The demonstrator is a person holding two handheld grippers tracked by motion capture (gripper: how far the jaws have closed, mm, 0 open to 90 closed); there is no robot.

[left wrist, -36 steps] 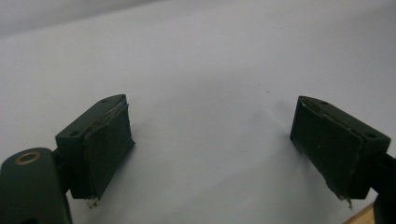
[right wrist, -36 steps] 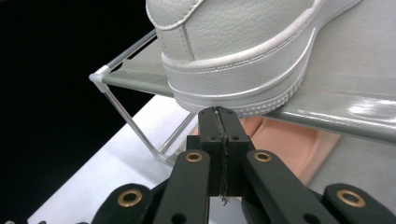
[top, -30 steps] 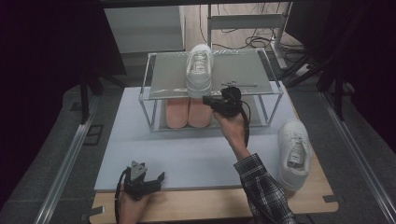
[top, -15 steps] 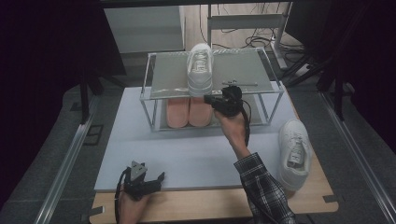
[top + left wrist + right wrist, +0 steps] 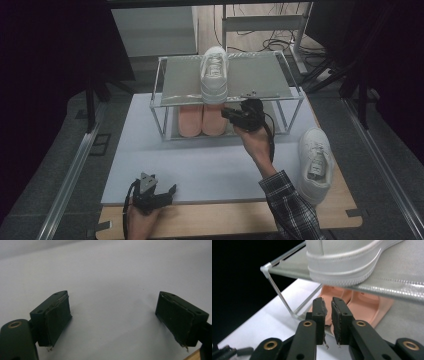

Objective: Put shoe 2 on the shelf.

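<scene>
A white sneaker (image 5: pixel 214 75) stands on the top shelf of a low metal rack (image 5: pixel 260 75), its sole (image 5: pixel 342 262) overhanging the front edge. A pair of pink shoes (image 5: pixel 202 120) sits on the lower shelf (image 5: pixel 359 305). My right gripper (image 5: pixel 225 113) hovers just below the shelf's front edge, pointing at the pink pair. Its jaws (image 5: pixel 328 301) have just been opening to a narrow gap, with nothing between them. Near the table's front left, my left gripper (image 5: pixel 162 192) rests over the white mat. It is wide open (image 5: pixel 112 312) and holds nothing.
A second white sneaker (image 5: pixel 315 162) lies on the table at the right, partly on bare wood. The white mat (image 5: pixel 200 160) covers most of the tabletop. Metal rails run along both sides, and cables and stands crowd the floor behind the rack.
</scene>
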